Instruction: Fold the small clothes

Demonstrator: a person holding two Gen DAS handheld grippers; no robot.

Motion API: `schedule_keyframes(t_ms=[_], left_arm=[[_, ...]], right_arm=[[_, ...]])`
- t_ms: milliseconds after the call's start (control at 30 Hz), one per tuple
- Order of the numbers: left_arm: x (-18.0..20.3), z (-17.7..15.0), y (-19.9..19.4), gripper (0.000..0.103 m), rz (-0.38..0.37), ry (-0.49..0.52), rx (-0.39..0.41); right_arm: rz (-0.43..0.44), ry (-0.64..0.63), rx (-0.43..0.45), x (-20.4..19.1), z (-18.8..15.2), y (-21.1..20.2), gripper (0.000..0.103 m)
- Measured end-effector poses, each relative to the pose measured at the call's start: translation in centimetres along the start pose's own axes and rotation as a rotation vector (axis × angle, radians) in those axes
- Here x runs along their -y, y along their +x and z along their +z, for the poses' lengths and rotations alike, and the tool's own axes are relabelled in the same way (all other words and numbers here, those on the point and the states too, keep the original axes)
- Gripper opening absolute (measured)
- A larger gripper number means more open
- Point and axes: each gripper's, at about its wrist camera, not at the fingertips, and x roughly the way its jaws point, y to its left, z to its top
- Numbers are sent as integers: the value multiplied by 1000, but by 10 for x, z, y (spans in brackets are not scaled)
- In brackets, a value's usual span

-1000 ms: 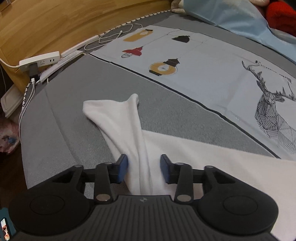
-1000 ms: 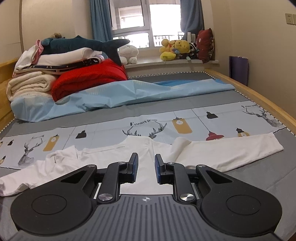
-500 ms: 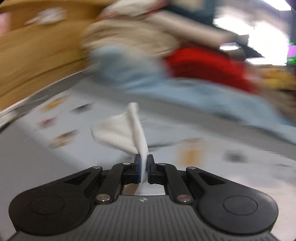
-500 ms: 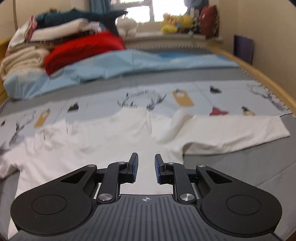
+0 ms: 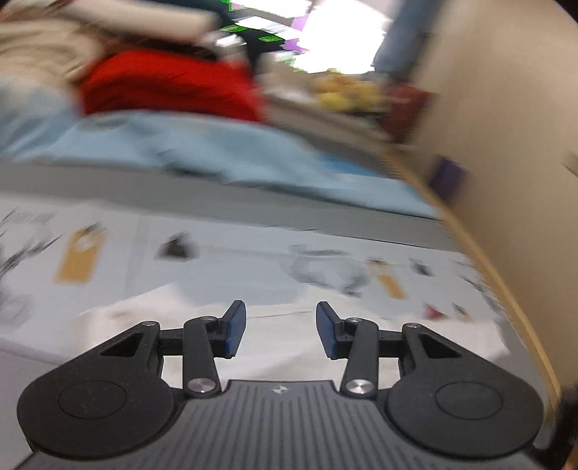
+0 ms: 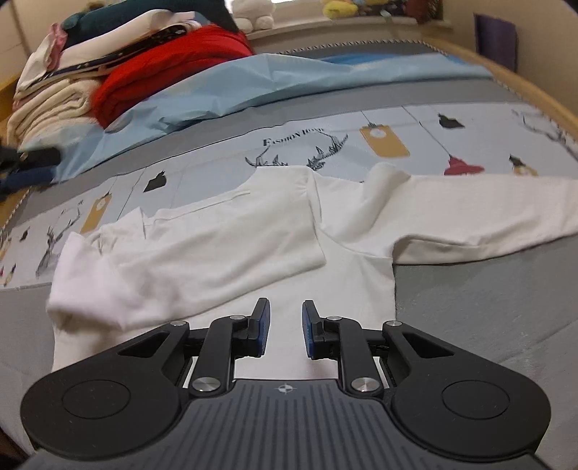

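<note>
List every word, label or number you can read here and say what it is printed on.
"FASHION HOME", last word partly unclear: printed in an arc on the bedsheet, above the antler drawing beyond the white shirt.
Round compass-like mark, no letters: on the right tool body.
Left wrist view: sheet prints too blurred to read.
No other text, labels or numbers visible.

Home bedroom: bed (image 6: 451, 289), folded laundry pile (image 6: 72, 86), probably plush toys (image 6: 339, 7) on windowsill.
</note>
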Motion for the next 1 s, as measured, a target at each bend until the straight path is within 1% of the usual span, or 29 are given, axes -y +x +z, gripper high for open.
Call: schedule_keyframes(t_ms=[67,133,233,333,400,433,533,567,600,667,733,800,867,900,933,1000], left_arm=[[-22,8,7,47,124,-26,-49],[-42,9,13,47,209,-33,-90],[-76,16,9,47,253,-99,-116],[-121,22,-8,47,302,-202,-116],[-137,27,-12,47,337,-228,-110],[-143,28,-15,47,351,-236,-107],[-157,30,-21,47,371,-260,-108],[-161,30,-22,47,373,-269,-113],[-164,30,-22,47,373,-277,-116],[-168,31,-23,47,373,-292,-120],[-169,30,-23,47,367,-298,-125],[-168,29,-19,47,362,-290,-136],[-165,25,-12,47,356,-279,-152],[-164,23,-9,47,348,-273,-161],[-161,22,-7,47,341,-266,-168],[-156,18,-1,47,334,-248,-189]], right_arm=[[8,42,-3,5,7,9,20],[10,103,-6,11,14,23,20],[10,215,-17,21,22,52,21],[-29,311,-72,32,27,87,22],[-39,359,-91,38,29,105,26],[-41,373,-93,39,30,111,26],[-46,369,-68,38,35,123,27],[-45,349,-58,34,36,125,20],[-43,322,-41,30,38,125,7],[-42,272,-7,22,44,122,6],[-27,258,51,17,54,107,6],[7,255,154,15,66,75,5],[-13,238,252,18,75,43,5],[-36,242,279,25,77,32,5],[-68,249,275,34,78,29,5],[-150,268,187,54,72,41,6]])
